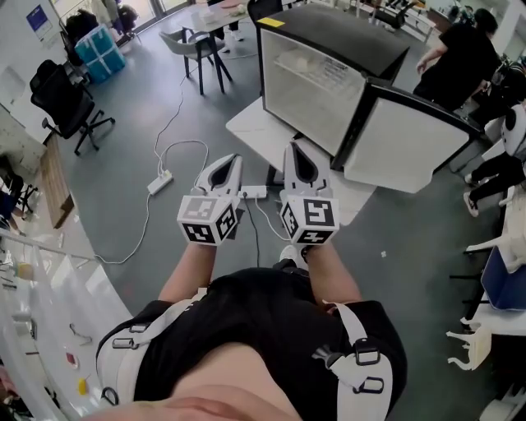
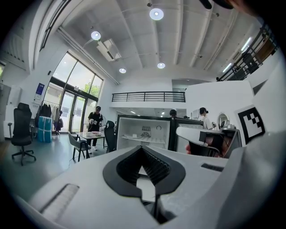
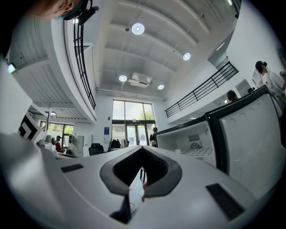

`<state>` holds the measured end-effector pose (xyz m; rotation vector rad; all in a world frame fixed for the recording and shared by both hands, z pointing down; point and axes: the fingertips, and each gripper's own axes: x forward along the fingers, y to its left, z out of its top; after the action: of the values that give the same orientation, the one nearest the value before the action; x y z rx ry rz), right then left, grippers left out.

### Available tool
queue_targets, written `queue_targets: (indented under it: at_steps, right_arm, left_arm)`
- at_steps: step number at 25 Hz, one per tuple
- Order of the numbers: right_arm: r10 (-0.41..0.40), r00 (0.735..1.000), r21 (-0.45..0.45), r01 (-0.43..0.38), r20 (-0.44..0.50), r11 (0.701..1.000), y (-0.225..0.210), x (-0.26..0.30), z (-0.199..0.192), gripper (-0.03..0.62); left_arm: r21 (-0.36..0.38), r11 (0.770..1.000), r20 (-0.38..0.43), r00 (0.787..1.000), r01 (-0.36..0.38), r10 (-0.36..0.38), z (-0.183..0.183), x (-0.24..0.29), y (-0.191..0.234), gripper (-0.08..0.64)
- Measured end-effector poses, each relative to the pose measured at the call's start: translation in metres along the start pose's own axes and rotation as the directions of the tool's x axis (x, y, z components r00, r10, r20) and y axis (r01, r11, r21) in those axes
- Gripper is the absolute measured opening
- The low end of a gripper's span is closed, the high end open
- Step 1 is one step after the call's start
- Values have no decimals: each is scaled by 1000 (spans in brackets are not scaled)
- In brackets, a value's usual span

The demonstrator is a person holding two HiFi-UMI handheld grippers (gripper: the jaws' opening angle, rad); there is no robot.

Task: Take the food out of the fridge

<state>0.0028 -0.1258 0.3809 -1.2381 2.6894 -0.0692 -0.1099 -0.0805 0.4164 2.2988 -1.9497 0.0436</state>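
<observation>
White left gripper (image 1: 228, 160): my jaws here are shut, tip pressed on tip, and nothing is caught between them.
White right gripper (image 1: 297, 150): the same, jaws closed together and empty. It is just beside the left one, at its 3 o'clock.
Fridge (image 1: 345, 37): black top and frame, pale inside. It stands at 1 o'clock from my two grippers, apart from them, with the inside open toward me.
Door (image 1: 411, 140): swung wide open at 2 o'clock, with its pale inner side turned to me.
Shelf (image 2: 149, 138): it crosses the inside of the fridge. In the left gripper view it is at 12 o'clock, right over my closed tips.
Small pale things (image 2: 134, 135): they lie on the shelf toward its left end. They are too small for me to tell what food they are.
White platform (image 1: 255, 131): flat on the grey floor, and the fridge stands on it.
Power strip (image 1: 160, 181): white, on the floor at 10 o'clock.
Table (image 1: 205, 20): at 11 o'clock, well apart from me.
Person in black (image 1: 460, 53): beyond the open door, at 2 o'clock.
</observation>
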Motion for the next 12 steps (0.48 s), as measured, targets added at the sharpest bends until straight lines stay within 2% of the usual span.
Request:
queue_targets:
  at_steps: [12]
  right_arm:
    - [21, 1000, 4, -21, -22, 1000, -92, 108, -5, 8]
  left_arm:
    - [3, 1000, -31, 999, -19, 19, 15, 143, 20, -2]
